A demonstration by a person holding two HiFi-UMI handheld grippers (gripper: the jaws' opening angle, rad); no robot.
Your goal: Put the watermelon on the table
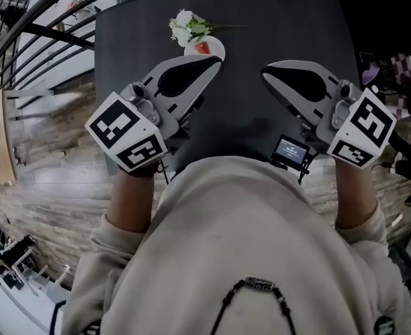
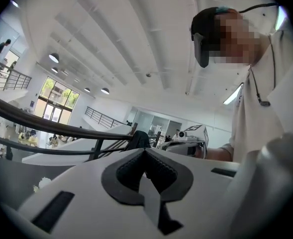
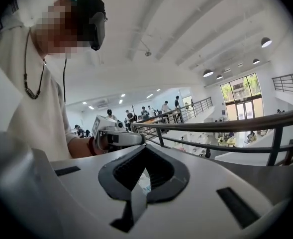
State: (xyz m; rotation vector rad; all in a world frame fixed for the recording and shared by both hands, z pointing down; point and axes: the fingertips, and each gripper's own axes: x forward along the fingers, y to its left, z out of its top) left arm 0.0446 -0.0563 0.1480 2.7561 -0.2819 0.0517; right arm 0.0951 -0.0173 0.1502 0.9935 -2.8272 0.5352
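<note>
A red watermelon slice [image 1: 202,47] lies on a small white plate [image 1: 216,47] at the far middle of the black table [image 1: 261,26]. My left gripper [image 1: 214,60] hangs over the table just in front of the plate, shut with nothing in it, its tip covering the plate's near rim. My right gripper [image 1: 266,70] is held to the right of it, also shut and empty. The two tips point roughly toward each other. In the left gripper view the shut jaws [image 2: 145,151] face the right gripper [image 2: 188,142]; in the right gripper view the jaws [image 3: 145,148] face the left gripper [image 3: 114,136].
A bunch of white flowers [image 1: 188,28] lies on the table beside the plate. A small screen device [image 1: 291,151] hangs below my right hand. A dark curved railing [image 1: 45,30] runs at the left over a wooden floor [image 1: 45,180]. My torso fills the lower part of the head view.
</note>
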